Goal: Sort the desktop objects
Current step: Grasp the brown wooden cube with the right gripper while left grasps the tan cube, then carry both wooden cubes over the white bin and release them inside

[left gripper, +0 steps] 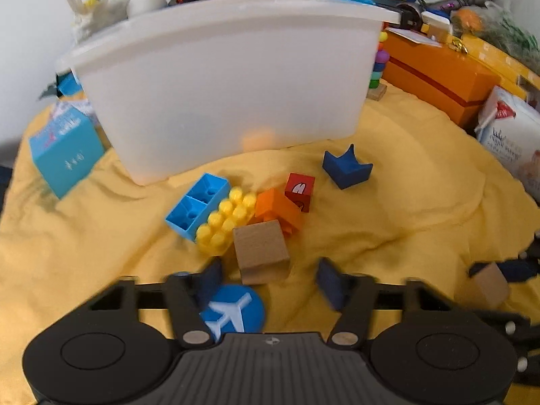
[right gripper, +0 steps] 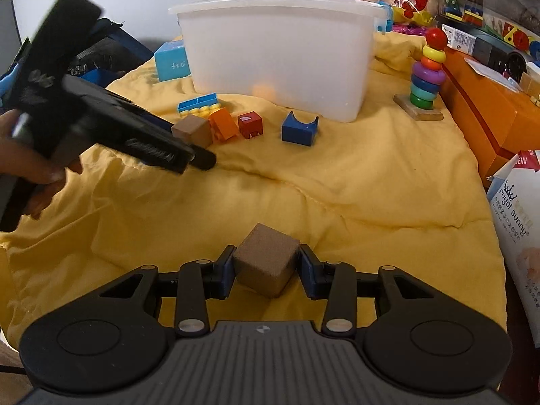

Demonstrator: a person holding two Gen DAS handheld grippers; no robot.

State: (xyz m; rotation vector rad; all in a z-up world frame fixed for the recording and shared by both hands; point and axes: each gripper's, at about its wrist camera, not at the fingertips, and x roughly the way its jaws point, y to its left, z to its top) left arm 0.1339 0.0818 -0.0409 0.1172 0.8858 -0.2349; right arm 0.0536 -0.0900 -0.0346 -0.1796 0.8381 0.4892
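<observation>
The right claw point(right gripper: 266, 271) grips a wooden cube point(right gripper: 265, 263) low over the yellow cloth point(right gripper: 371, 182) — squarely, a pad on each side. The left claw point(left gripper: 270, 278) gapes empty, just short of a second cube point(left gripper: 261, 251). To sort well, lift clear and carry over the bin point(right gripper: 280, 50) rim — beyond the other blocks — before letting go.

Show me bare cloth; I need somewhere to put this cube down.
Free: yellow cloth between the blue notched block and the wooden cube in the right hand-held gripper. Crowded: the block cluster by the white bin, near the left hand-held gripper.
</observation>
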